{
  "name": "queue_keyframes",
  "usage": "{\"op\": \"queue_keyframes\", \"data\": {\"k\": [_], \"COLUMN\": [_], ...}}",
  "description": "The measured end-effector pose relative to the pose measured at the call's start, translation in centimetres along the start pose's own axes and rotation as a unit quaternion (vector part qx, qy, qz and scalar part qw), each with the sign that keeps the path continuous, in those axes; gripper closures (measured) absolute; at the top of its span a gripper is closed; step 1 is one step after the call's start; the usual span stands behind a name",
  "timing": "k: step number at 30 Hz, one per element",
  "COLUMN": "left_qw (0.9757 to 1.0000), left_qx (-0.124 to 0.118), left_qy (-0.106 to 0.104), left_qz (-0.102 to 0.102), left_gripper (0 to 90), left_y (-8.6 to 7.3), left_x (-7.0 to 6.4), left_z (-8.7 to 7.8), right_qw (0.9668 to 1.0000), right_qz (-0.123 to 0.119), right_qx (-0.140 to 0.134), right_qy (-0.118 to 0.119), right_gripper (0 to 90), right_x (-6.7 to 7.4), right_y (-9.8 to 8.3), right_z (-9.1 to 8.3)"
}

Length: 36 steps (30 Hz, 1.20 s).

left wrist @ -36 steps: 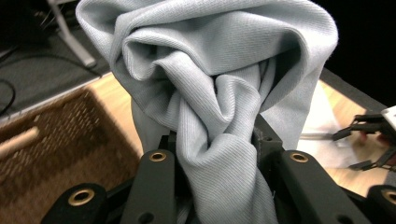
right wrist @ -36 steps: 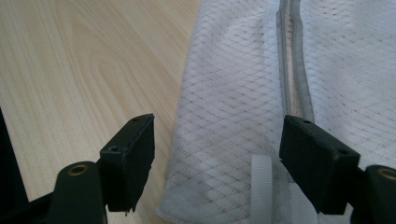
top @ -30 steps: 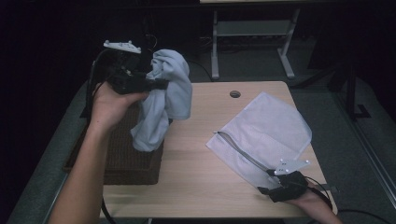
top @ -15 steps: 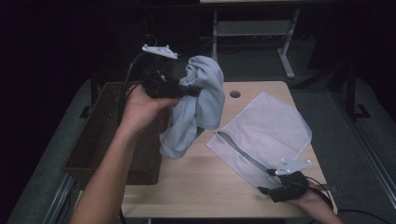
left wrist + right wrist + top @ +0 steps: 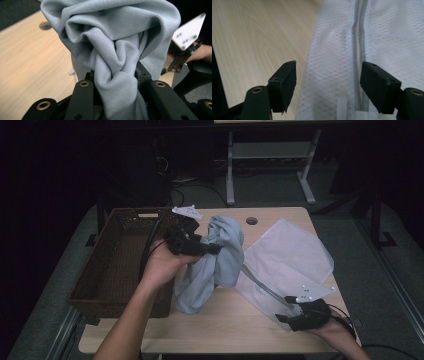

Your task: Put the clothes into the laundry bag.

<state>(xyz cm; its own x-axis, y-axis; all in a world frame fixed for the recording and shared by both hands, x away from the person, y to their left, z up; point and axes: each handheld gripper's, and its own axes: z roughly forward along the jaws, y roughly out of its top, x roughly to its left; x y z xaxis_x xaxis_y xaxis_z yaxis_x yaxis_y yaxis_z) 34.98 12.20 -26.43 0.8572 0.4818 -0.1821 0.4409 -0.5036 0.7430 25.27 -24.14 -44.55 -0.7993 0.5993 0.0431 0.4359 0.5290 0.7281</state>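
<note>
Grey cloth (image 5: pixel 212 262) clamped in left gripper (image 5: pixel 200 247) jaws; right gripper (image 5: pixel 292 317) jaws apart over mesh bag (image 5: pixel 287 260).

Wicker basket (image 5: pixel 115 265) — wooden table (image 5: pixel 235 330)

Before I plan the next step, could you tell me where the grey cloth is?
In the high view the grey cloth hangs from the left gripper over the table's middle, between the wicker basket and the white mesh bag.

Dim lab, wooden bench (image 5: pixel 230 330), trailing cables (image 5: pixel 200 187), metal stand (image 5: pixel 272 165)
</note>
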Motion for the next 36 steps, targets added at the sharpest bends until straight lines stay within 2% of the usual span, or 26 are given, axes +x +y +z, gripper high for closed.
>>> {"op": "queue_keyframes", "data": {"k": [6,10,14,20,23,26,30,36], "left_qw": [0.9999,0.9997,0.9993,0.999,0.9988,0.9986,0.9983,0.998], "left_qx": [0.007,0.014,0.03,0.03,0.031,0.029,0.037,0.039], "left_qy": [-0.006,-0.008,-0.004,-0.005,-0.007,-0.011,-0.012,-0.014], "left_qz": [-0.011,-0.019,-0.022,-0.032,-0.037,-0.043,-0.043,-0.046], "left_gripper": [67.5,67.5,67.4,67.3,67.3,67.3,67.2,67.2], "left_y": [-1.9,-3.6,-4.9,-6.3,-6.8,-7.3,-7.6,-8.0], "left_x": [0.2,0.3,0.4,0.8,1.0,1.2,1.4,1.6], "left_z": [0.9,1.7,2.8,3.8,4.2,4.5,4.8,5.1], "right_qw": [0.9999,0.9997,0.9995,0.9992,0.9992,0.9993,0.9988,0.9986], "right_qz": [0.004,0.004,0.011,0.014,0.012,0.017,0.013,0.009], "right_qx": [-0.015,-0.019,-0.022,-0.025,-0.014,-0.007,0.023,0.041], "right_qy": [-0.007,-0.017,-0.02,-0.029,-0.034,-0.034,-0.04,-0.034], "right_gripper": [30.2,33.3,35.1,38.1,39.7,41.2,40.7,38.5], "right_x": [-0.8,-1.8,-3.1,-4.6,-5.6,-6.4,-6.8,-6.9], "right_y": [1.1,2.6,4.2,6.1,6.9,7.0,6.2,5.7], "right_z": [-0.3,-0.1,0.8,2.1,3.4,4.8,6.5,7.8]}}
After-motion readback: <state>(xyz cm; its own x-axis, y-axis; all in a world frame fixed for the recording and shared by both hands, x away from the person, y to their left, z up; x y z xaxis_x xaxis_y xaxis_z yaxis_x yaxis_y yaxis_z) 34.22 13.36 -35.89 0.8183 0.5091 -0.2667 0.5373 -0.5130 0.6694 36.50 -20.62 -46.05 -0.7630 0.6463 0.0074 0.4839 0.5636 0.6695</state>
